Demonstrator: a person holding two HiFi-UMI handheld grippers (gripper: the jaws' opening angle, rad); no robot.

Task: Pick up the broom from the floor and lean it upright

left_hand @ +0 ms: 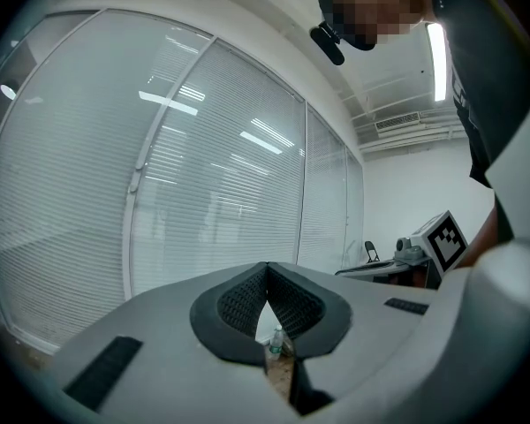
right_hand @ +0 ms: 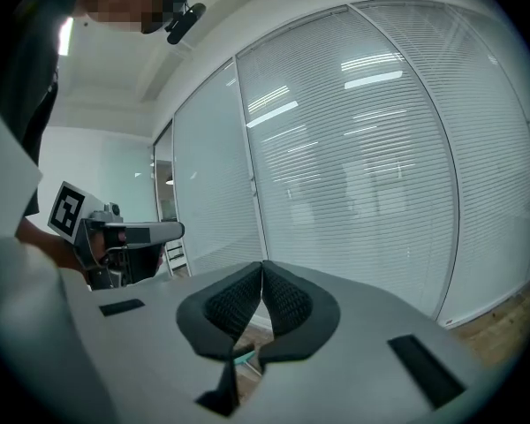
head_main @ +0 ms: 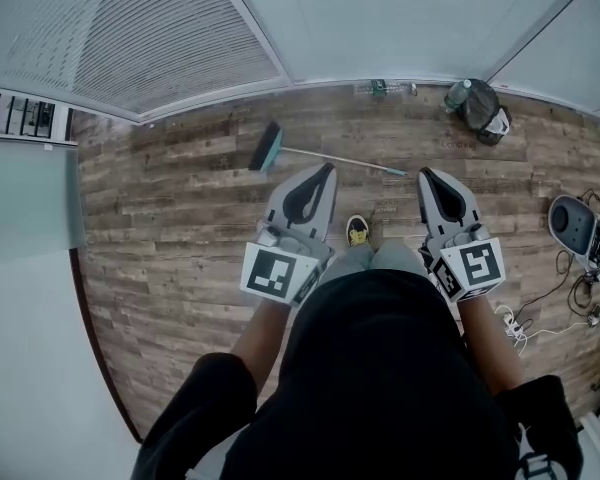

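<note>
- Left gripper [head_main: 328, 169]: jaws together, empty. Open them before reaching down.
- Broom [head_main: 320, 157]: lies flat on the floor [head_main: 180, 218] just ahead, head to the left.
- Right gripper [head_main: 426, 172]: jaws together, empty. Open them and grasp near the handle end.

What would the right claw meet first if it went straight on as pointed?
Probably the glass wall with white slatted blinds. The right claw, shut and empty, points nearly level, so its line seems to pass above the teal-headed broom lying below.

1 broom [head_main: 269, 149], 2 claws [head_main: 326, 169] [head_main: 426, 174], 1 bin [head_main: 475, 103], 1 yel shoe [head_main: 357, 231], 1 grey dev [head_main: 572, 224].
</note>
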